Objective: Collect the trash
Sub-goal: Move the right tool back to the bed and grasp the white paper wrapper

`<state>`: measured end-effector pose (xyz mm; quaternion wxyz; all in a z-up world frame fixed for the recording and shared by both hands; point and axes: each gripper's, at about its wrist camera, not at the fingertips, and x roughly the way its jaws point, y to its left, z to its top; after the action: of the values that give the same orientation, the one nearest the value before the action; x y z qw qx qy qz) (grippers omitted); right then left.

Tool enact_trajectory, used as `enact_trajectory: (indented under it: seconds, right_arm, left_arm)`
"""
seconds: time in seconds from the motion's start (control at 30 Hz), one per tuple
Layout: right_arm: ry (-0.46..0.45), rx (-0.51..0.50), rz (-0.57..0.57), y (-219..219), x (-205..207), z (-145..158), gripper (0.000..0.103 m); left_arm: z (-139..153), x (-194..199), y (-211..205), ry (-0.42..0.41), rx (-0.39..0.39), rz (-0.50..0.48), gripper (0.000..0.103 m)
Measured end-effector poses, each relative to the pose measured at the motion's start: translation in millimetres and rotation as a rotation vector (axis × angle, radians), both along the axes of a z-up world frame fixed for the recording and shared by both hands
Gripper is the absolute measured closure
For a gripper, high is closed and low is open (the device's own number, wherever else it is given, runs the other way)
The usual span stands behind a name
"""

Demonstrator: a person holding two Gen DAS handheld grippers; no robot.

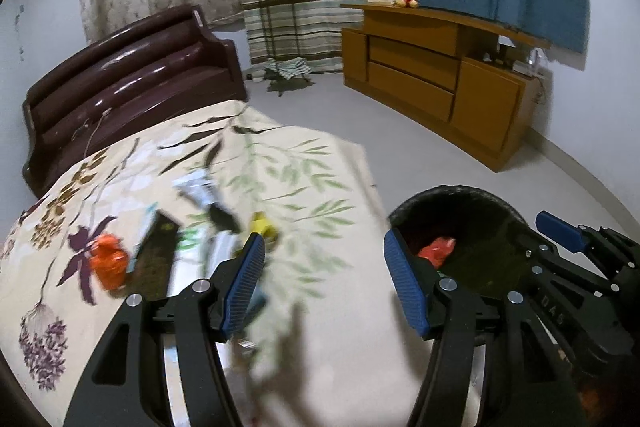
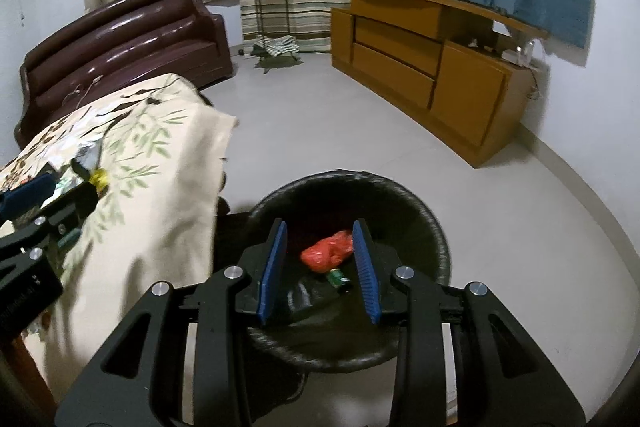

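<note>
My right gripper (image 2: 320, 267) hangs over the round black woven-look bin (image 2: 436, 239) beside the bed, jaws a little apart with nothing between them; a crumpled red plastic wrapper (image 2: 326, 253) and a small green can (image 2: 339, 278) already lie in the bottom of that bin. My left gripper (image 1: 324, 279) is over the bed edge next to the bin, jaws well apart and empty. The remaining trash sits on the cream floral bedspread (image 1: 320, 347), farther from the bin: a crumpled orange wrapper (image 1: 108, 259), a flat dark packet (image 1: 156, 255), a small yellow piece (image 1: 262, 223) and some blurred pale wrappers I cannot identify. I judge the next pick should be a single piece, approached from above so the soft cover does not bunch into the pads. Beyond the bin, across the pale grey floor, stand a brown wooden cabinet (image 2: 420, 67) and curtains.
</note>
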<state>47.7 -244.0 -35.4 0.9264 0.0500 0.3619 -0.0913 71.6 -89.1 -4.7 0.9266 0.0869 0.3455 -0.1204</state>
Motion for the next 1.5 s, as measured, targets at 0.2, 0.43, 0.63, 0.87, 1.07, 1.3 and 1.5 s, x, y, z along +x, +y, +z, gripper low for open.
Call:
enact_trajectory:
  seconds: [0.2,0.43,0.63,0.87,1.07,1.3,1.5]
  right_arm:
    - [-0.005,-0.011,0.062,35,-1,8,0.069]
    - [-0.014,-0.027,0.137,80,-6,18,0.054]
    - [-0.007,-0.030,0.197,116,-8,22,0.046]
    - [-0.006,-0.036,0.253,152,-12,25,0.044]
    - [0.000,-0.048,0.303,181,-15,25,0.044]
    - [0.024,-0.067,0.350,208,-16,17,0.044]
    - [0.064,-0.055,0.355,211,-12,6,0.062]
  left_arm:
    - [4,-9,42,-0.010,-0.001,0.070,0.042]
    - [6,-19,95,-0.011,-0.006,0.160,0.040]
    - [0,-25,146,0.007,-0.006,0.253,0.035]
    - [-7,-31,195,0.007,0.011,0.347,0.029]
    - [-10,-35,216,0.017,0.003,0.371,0.029]
    - [-14,-40,225,0.029,-0.014,0.373,0.029]
    - [-15,-42,225,0.030,-0.020,0.367,0.029]
